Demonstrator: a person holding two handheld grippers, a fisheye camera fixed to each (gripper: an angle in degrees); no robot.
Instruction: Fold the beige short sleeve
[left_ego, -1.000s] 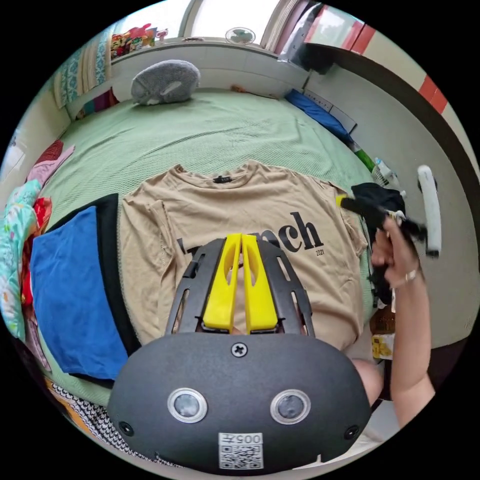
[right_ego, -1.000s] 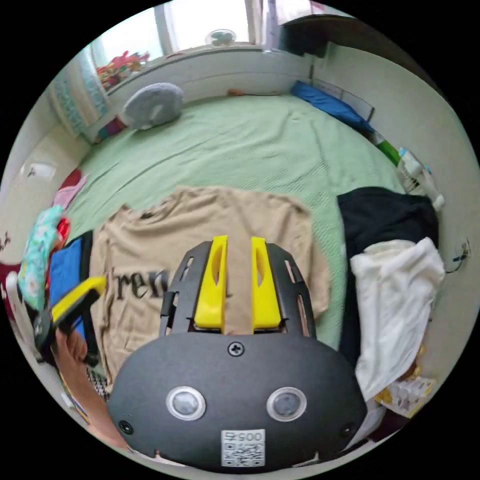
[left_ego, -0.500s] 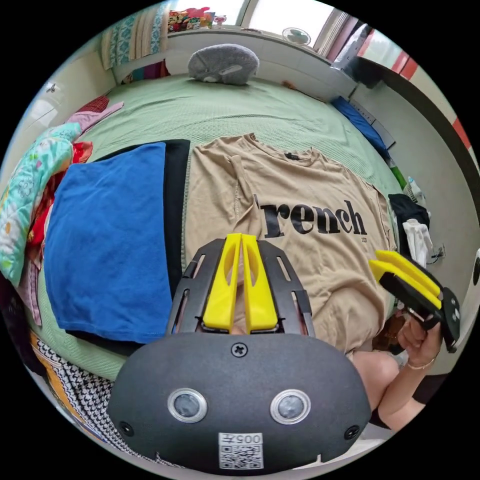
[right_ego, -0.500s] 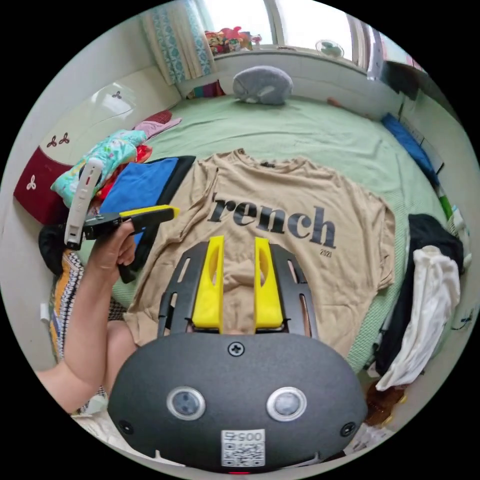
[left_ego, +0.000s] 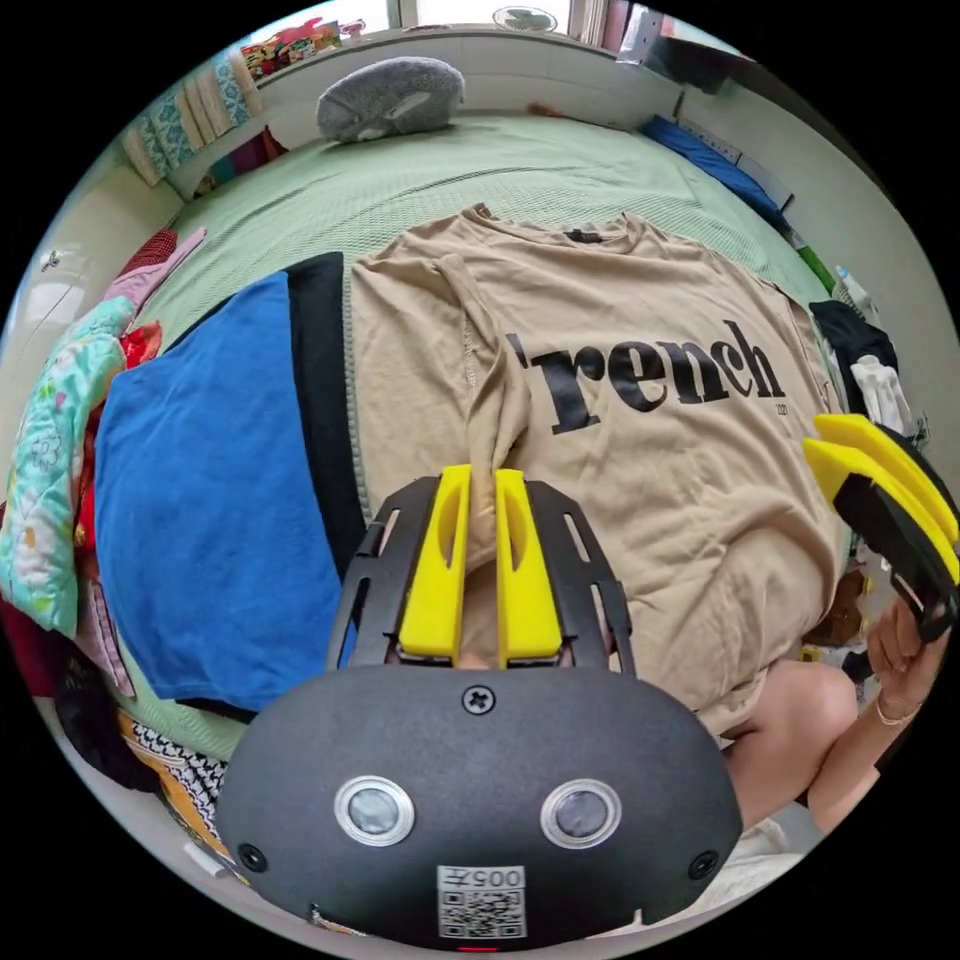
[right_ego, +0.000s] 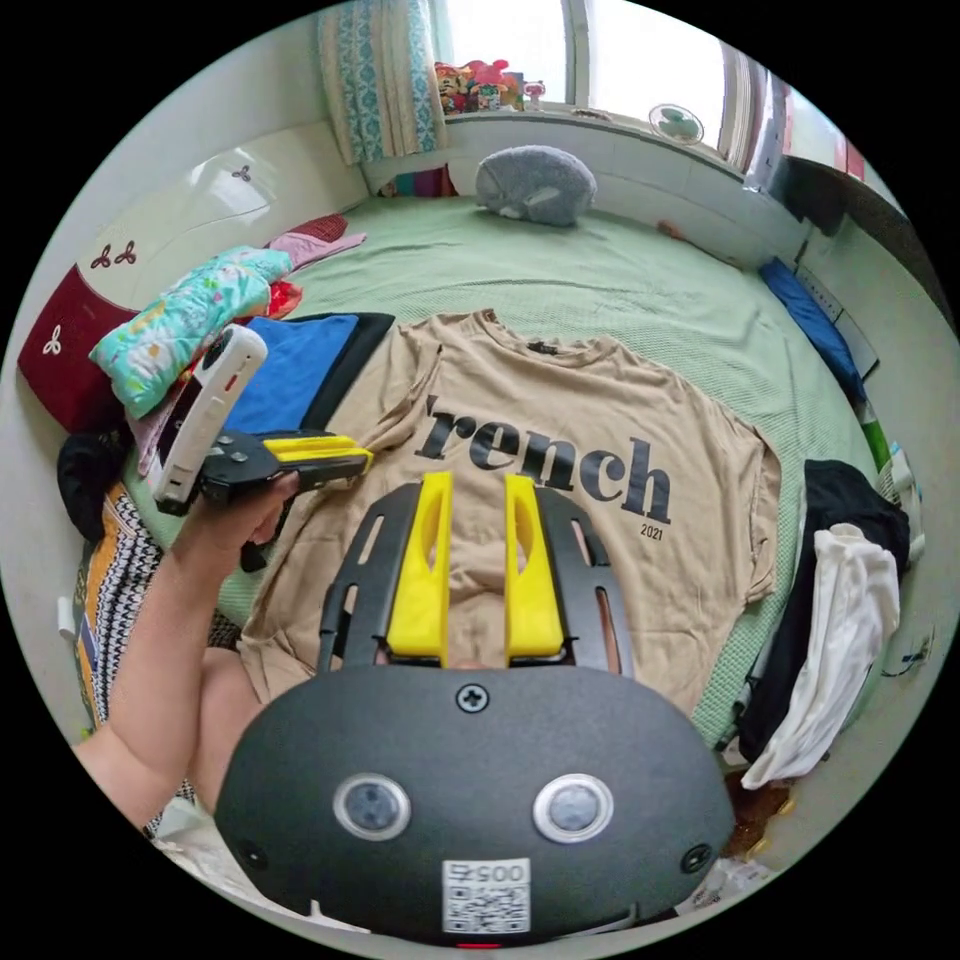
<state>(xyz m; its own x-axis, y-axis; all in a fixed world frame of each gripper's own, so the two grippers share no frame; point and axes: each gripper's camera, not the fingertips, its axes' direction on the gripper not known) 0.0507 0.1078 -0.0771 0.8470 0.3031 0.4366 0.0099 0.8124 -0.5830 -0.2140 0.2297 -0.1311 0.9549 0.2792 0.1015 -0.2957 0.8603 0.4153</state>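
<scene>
Beige tee (right_ego: 560, 500) flat on bed (right_ego: 560, 270): light, limp, creases easily. Take it at sleeve hems. Left gripper (left_ego: 478, 478) jaws narrowly parted, empty; right gripper (right_ego: 476, 482) jaws spread.

The left tool (left_ego: 478, 475) is covering the beige shirt (left_ego: 640, 470) at its near hem in the left gripper view, and whether its jaws are pinching the raised fold between them is not telling; the first printed letter is folding out of sight under a crease; the right tool (left_ego: 880, 480) is running off the picture's right edge; in the right gripper view the right tool (right_ego: 476, 485) is hiding the shirt's lower middle (right_ego: 600, 500); the black garment (left_ego: 315, 400) is lying mostly under the blue cloth (left_ego: 200, 480) at the bed's (left_ego: 480, 170) left side.
</scene>
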